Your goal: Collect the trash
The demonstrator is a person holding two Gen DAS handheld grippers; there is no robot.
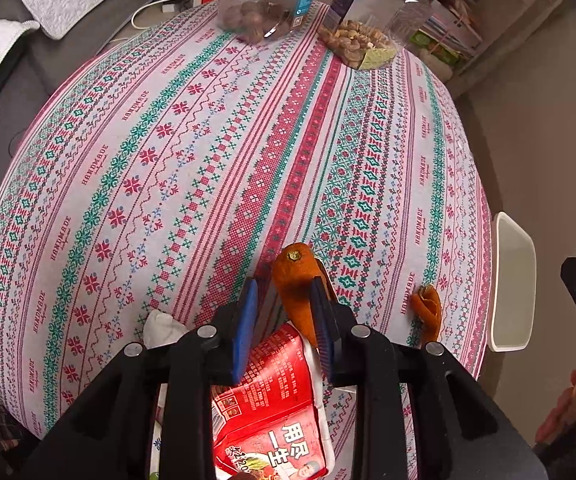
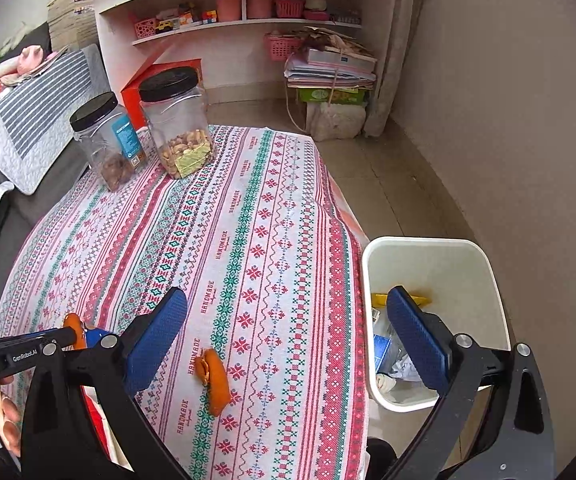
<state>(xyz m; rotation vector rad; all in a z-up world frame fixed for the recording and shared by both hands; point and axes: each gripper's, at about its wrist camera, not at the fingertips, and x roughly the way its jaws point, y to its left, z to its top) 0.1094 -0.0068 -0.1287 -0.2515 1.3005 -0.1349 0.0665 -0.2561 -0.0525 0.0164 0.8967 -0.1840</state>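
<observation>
Here the orange peel (image 1: 294, 288) stands between the blue pads of the left gripper (image 1: 284, 320), pinched near its lower half, its long axis running away from the camera with the stem end pointing up and outward over the patterned tablecloth (image 1: 168, 152). To do this lift well, I would keep the squeeze firm but gentle, raise it clear of the red wrapper (image 1: 276, 408) underneath, and carry it across to the white bin (image 2: 428, 264) beside the table's edge. The right gripper (image 2: 288, 340) hangs spread wide and empty above a second peel (image 2: 213, 376), which lies lengthwise along the cloth's stripes.
</observation>
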